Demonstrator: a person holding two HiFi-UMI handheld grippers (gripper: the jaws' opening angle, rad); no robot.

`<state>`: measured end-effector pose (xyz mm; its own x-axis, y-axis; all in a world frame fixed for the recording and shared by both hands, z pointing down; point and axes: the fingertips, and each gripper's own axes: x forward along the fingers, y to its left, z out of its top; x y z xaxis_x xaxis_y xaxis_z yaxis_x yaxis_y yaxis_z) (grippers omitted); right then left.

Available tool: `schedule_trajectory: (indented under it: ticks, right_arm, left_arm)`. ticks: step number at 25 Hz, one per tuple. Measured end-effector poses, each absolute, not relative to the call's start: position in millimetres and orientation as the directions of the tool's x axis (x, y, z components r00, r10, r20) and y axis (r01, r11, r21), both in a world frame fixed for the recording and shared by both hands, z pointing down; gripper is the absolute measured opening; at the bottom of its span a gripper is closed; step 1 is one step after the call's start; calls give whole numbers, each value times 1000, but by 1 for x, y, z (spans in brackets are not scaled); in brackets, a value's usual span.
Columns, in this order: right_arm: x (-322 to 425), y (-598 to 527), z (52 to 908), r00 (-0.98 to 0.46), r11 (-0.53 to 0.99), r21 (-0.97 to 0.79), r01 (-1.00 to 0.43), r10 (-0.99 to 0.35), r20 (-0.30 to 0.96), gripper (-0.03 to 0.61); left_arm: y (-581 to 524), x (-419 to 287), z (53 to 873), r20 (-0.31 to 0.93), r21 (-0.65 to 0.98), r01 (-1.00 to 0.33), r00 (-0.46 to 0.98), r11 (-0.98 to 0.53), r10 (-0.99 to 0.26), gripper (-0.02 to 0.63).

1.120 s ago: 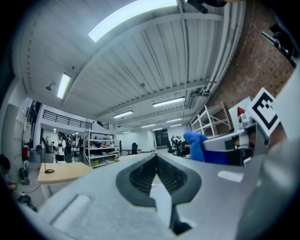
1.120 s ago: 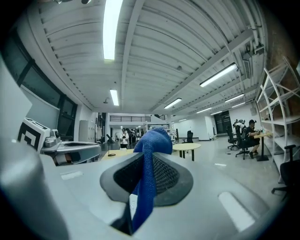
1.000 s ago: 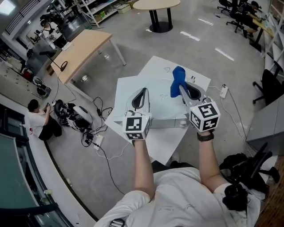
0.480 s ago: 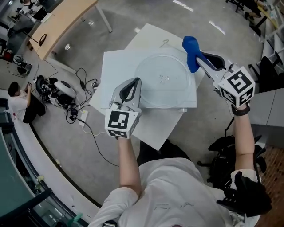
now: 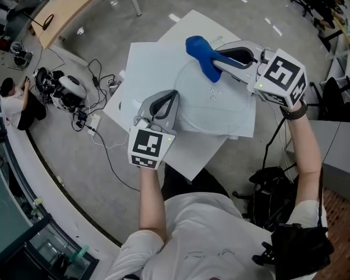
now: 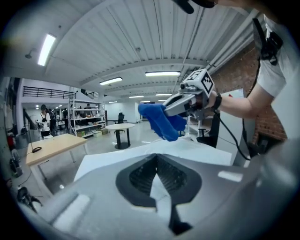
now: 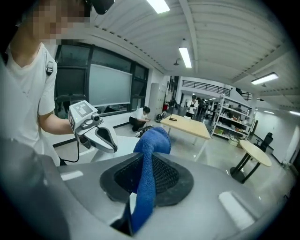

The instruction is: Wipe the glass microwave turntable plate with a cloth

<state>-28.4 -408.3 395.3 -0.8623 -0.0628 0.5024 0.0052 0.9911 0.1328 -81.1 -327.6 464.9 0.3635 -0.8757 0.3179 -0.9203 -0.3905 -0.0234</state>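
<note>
The clear glass turntable plate [image 5: 219, 104] lies flat on stacked white boards [image 5: 145, 68]. My right gripper [image 5: 214, 59] is shut on a blue cloth [image 5: 200, 54], which hangs over the plate's far left part; whether it touches the glass is unclear. In the right gripper view the cloth [image 7: 149, 154] runs up between the jaws of the right gripper [image 7: 143, 187]. My left gripper [image 5: 173, 96] is shut at the plate's left rim, with nothing visible between its jaws. Its own view shows the left gripper [image 6: 159, 187] facing the cloth [image 6: 159, 121] and the right gripper [image 6: 180, 104].
A wooden table [image 5: 60, 16] stands at the far left. A person [image 5: 13, 104] sits on the floor by equipment with tangled cables [image 5: 68, 90]. A black bag [image 5: 268, 194] lies at the right, near the boards' front corner. Shelving and a round table [image 7: 255, 157] are farther off.
My right gripper has carried the blue cloth leftward, from beyond the plate's right edge to over its far left part. The left gripper stays by the plate's left rim.
</note>
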Motion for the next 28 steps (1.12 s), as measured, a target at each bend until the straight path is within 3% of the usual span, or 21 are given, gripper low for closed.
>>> schedule_trajectory:
  ticks: [8,16,28]
  right_arm:
    - [-94,-384,447,-759,967,108,229,108,643,54]
    - [-118,-378,493,-645,943,121,309,115,755,54]
    - [-66,-452,512,-586,980,175,91,-89,805,54]
  left_arm:
    - [-329,-55,493,469,-14,-880,414,-475,-780,2]
    - [-326,-50,524,633,-48,-858,370,-511,-680,2]
    - [-331,-66,534,673,-11,-895,323,-447,-665,2]
